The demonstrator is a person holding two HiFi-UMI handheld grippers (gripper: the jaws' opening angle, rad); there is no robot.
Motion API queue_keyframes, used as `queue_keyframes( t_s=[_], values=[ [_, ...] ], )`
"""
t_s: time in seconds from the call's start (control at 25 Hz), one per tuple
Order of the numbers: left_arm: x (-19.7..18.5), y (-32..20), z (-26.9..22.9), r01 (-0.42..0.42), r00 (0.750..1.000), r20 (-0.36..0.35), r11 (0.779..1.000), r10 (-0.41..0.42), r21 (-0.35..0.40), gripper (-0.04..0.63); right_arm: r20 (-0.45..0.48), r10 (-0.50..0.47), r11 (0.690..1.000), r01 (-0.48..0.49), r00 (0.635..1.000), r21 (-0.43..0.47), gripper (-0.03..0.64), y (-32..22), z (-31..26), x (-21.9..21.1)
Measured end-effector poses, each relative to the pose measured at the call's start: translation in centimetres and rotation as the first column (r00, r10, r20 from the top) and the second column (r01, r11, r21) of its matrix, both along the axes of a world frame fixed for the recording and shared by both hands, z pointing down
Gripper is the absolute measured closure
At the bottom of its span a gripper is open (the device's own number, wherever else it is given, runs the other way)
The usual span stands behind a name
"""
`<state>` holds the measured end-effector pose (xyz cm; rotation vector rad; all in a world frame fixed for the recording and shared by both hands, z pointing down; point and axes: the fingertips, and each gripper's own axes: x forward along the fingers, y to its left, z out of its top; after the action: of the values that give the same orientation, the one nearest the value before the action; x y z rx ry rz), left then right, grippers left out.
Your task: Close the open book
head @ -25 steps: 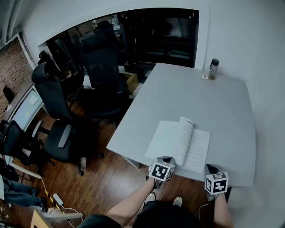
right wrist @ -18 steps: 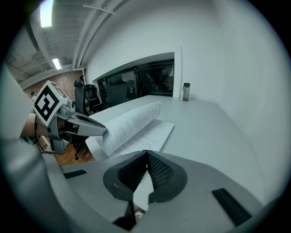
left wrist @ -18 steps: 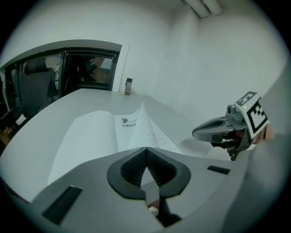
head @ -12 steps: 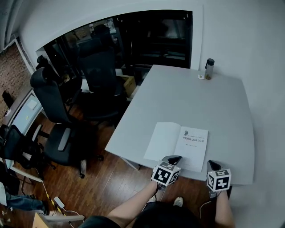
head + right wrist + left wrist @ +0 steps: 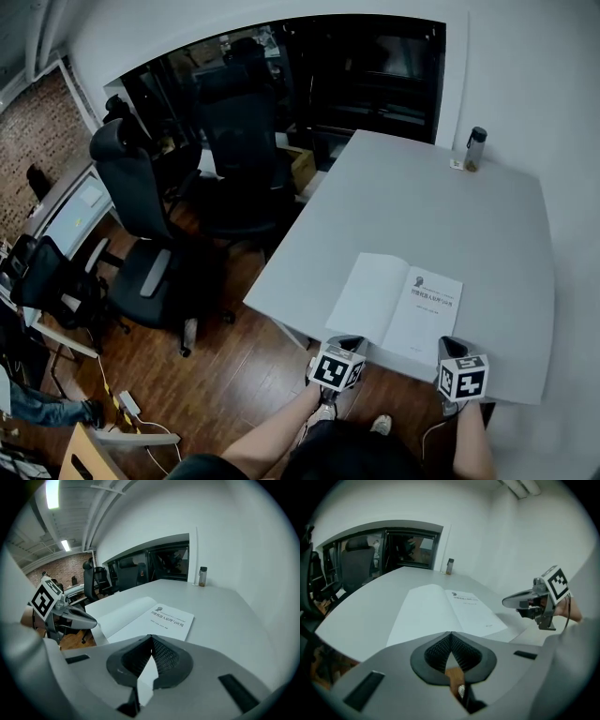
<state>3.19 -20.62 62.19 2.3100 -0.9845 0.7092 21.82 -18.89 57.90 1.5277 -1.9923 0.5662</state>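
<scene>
While both pairs of tongs hover at the near edge of the bench [image 5: 422, 206], neither grips anything. The left tongs [image 5: 451, 637] have their ribbed dark pads pressed together at the tip with nothing between them, and they point across the bench toward the book [image 5: 398, 305]. The right tongs [image 5: 151, 639] are likewise pinched together and empty. Each carries its cube with square markers, the left one [image 5: 337, 367] and the right one [image 5: 463, 377], with the person's forearms reaching up to them from below in the head view.

Just beyond both tips, apart from them, the book lies open and flat on the pale grey bench, close to its near edge. Its left leaf is blank white; its right leaf bears a small emblem and a few lines of dark print, too small to read. The left tongs sit before the book's near edge, the right tongs just off its near right corner.

At the far right corner of the bench, well apart from the book, stands a dark-capped bottle [image 5: 476, 148]. Left of the bench, black office chairs [image 5: 141, 216] stand on a wooden floor [image 5: 216, 375].
</scene>
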Motion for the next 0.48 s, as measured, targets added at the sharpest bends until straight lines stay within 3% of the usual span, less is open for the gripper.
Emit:
queue_keyframes(
  t_s=[0.28, 0.48],
  values=[
    [-2.4, -0.2, 3.4, 0.089, 0.995, 0.049, 0.993, -0.086, -0.074, 0.590, -0.012, -0.047, 0.998, 0.046, 0.999, -0.031, 0.612, -0.2, 1.0, -1.4],
    [-2.8, -1.9, 2.2, 0.157, 0.988, 0.011, 0.987, -0.156, -0.034, 0.591, -0.022, -0.045, 0.998, 0.044, 0.999, -0.043, 0.612, 0.2, 1.2, -0.9]
  ],
)
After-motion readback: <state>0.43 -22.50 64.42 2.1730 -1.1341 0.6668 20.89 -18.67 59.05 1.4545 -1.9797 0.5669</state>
